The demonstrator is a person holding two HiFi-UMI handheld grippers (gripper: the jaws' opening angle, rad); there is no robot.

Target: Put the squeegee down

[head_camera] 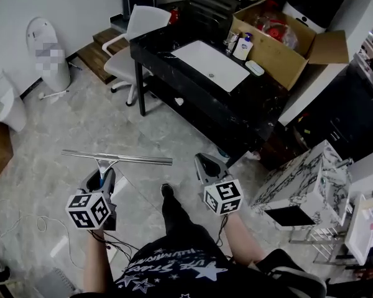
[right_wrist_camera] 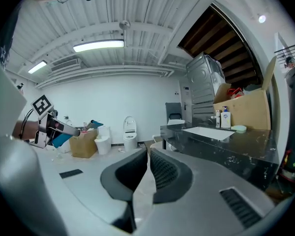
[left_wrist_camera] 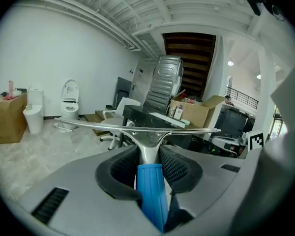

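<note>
No readable text anywhere; shirt lettering (head_camera: 168, 267) too small and inverted.

My squeegee (left_wrist_camera: 151, 193) has a blue handle and a silver metal blade. My left gripper (left_wrist_camera: 148, 154) and right gripper (right_wrist_camera: 147, 163) are grey with black ribbed pads (left_wrist_camera: 124, 167). Their cubes (head_camera: 89, 210) carry black-and-white square markers. The desk (head_camera: 155, 47) is black with faint white veining, its sink (head_camera: 210, 64) white. The floor (head_camera: 62, 123) is pale grey marble.

Left gripper (head_camera: 105, 174) clamps the squeegee (head_camera: 118, 158) by its handle, blade horizontal above the floor (head_camera: 62, 123). Right gripper (head_camera: 208, 165) is alongside, near the counter's (head_camera: 267, 98) near corner.
</note>
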